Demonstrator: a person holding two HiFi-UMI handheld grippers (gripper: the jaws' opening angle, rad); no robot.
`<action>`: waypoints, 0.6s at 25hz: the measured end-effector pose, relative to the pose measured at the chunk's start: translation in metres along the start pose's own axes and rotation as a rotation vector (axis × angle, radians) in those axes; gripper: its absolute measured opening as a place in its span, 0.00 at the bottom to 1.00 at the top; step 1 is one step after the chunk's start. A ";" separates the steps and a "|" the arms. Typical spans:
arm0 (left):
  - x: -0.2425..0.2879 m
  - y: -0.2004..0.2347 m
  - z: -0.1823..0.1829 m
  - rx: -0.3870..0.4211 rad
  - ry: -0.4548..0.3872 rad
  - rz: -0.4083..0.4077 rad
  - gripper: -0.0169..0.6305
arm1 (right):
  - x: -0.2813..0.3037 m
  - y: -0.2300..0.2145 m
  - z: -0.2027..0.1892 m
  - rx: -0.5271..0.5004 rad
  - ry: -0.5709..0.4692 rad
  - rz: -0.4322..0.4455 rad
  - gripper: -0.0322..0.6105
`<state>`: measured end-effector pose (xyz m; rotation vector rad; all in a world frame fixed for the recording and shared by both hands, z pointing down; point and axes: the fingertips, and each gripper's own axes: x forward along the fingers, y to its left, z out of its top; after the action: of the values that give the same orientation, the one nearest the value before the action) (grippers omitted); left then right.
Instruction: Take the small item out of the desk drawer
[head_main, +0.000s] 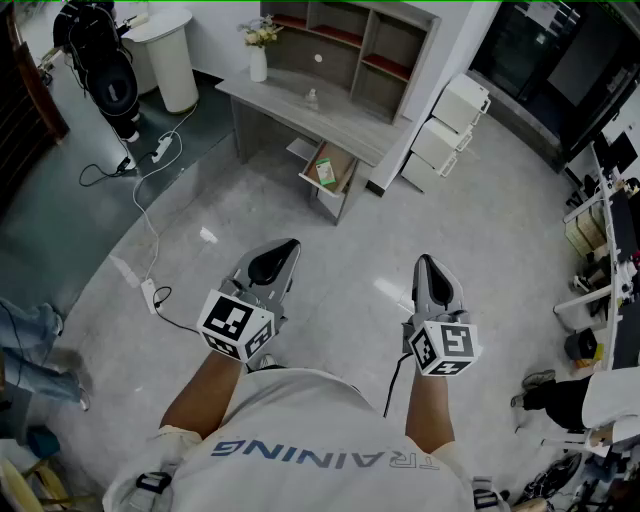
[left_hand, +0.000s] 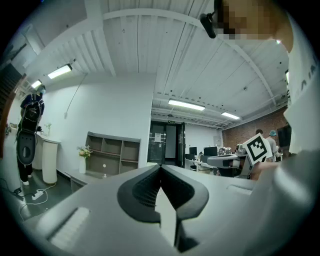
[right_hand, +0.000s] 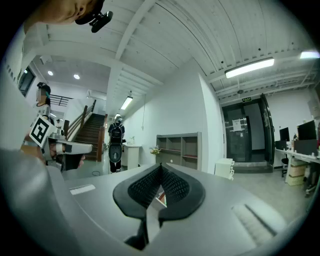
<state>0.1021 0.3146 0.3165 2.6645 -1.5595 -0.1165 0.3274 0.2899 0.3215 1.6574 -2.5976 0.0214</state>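
Note:
A grey desk (head_main: 290, 100) stands a few steps ahead in the head view, with its drawer (head_main: 331, 167) pulled open at the right end. A small green item (head_main: 325, 172) lies inside the drawer. Both grippers are held at waist height over the floor, far short of the desk. My left gripper (head_main: 287, 246) is shut with nothing between its jaws. My right gripper (head_main: 424, 261) is shut and empty too. In the left gripper view the gripper (left_hand: 160, 168) points toward the desk (left_hand: 80, 176). In the right gripper view the gripper (right_hand: 160, 167) hides most of the desk.
A shelf unit (head_main: 352, 45) rises behind the desk, and a vase of flowers (head_main: 258, 50) stands on the desk's left end. White cabinets (head_main: 450, 125) sit to the right. A power strip with its cable (head_main: 149, 291) lies on the floor at left. A white bin (head_main: 172, 58) and a black device (head_main: 100, 60) are at far left.

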 end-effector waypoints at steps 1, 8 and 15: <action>0.000 0.002 0.000 0.000 0.004 0.000 0.03 | -0.001 -0.005 -0.001 0.006 0.003 -0.013 0.07; 0.000 0.009 -0.004 -0.010 0.017 -0.006 0.03 | 0.001 -0.011 -0.002 0.000 0.001 -0.049 0.07; 0.000 0.012 -0.005 -0.019 0.026 -0.009 0.03 | 0.004 -0.005 -0.004 0.001 0.013 -0.043 0.07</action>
<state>0.0920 0.3092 0.3228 2.6481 -1.5311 -0.0960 0.3307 0.2839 0.3251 1.7066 -2.5520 0.0314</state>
